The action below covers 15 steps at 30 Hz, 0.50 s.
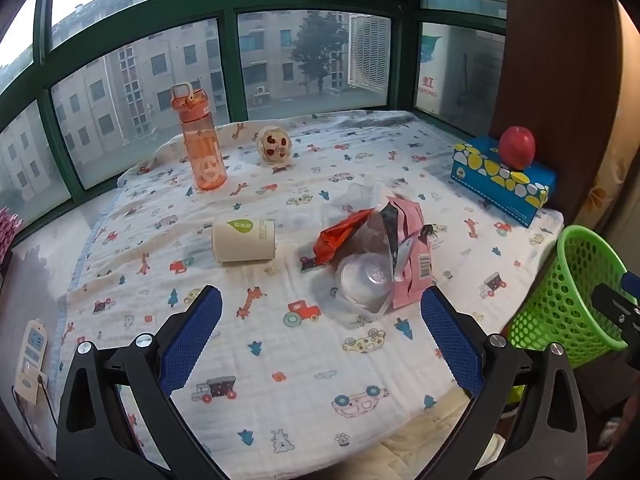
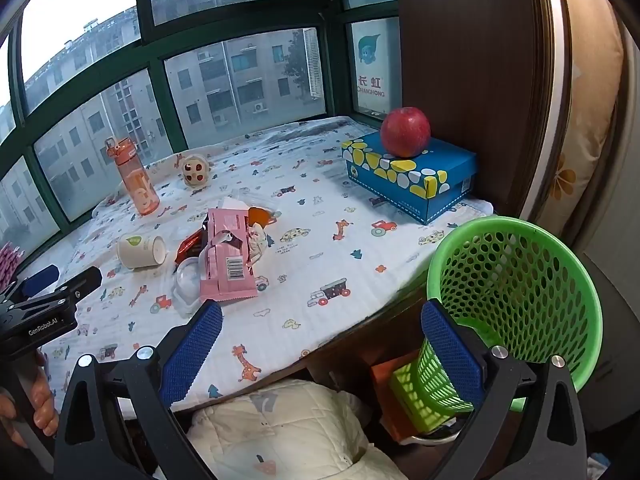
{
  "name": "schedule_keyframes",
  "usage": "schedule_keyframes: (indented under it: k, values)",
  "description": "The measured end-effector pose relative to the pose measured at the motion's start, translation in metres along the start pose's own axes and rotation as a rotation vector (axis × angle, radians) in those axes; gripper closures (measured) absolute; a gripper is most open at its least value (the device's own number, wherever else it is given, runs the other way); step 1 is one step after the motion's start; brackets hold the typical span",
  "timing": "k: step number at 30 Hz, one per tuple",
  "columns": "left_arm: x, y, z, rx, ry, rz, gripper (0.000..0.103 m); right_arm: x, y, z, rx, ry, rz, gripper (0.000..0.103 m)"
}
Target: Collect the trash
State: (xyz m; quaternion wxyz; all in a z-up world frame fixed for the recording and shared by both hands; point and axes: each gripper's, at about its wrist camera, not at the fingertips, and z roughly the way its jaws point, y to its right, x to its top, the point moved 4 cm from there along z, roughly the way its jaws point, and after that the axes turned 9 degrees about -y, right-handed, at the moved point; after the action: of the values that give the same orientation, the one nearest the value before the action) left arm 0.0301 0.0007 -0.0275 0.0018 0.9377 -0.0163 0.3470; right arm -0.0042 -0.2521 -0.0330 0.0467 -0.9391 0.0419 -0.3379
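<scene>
A pile of trash lies mid-table: a pink wrapper (image 1: 412,256) (image 2: 228,258), an orange-red wrapper (image 1: 340,236) (image 2: 188,246), a clear plastic lid (image 1: 364,280) (image 2: 188,280), and a white paper cup on its side (image 1: 244,238) (image 2: 142,250). A green mesh basket (image 1: 564,300) (image 2: 516,292) stands off the table's right edge. My left gripper (image 1: 320,312) is open and empty, just short of the pile. My right gripper (image 2: 320,332) is open and empty, over the table's front edge beside the basket. The left gripper also shows in the right wrist view (image 2: 60,280).
An orange water bottle (image 1: 200,140) (image 2: 134,178) and a small round toy (image 1: 274,144) (image 2: 195,170) stand at the back. A red apple (image 1: 517,147) (image 2: 405,132) sits on a blue tissue box (image 1: 504,180) (image 2: 412,176) at the right. A patterned cloth (image 1: 304,352) covers the table.
</scene>
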Motion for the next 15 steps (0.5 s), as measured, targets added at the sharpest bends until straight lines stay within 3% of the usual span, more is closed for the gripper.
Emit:
schedule_keyframes:
  k: [15]
  values:
    - [-0.0001, 0.0039, 0.0047, -0.005, -0.01, 0.004, 0.005, -0.0005, -0.0011, 0.0027, -0.002, -0.003, -0.004, 0.006]
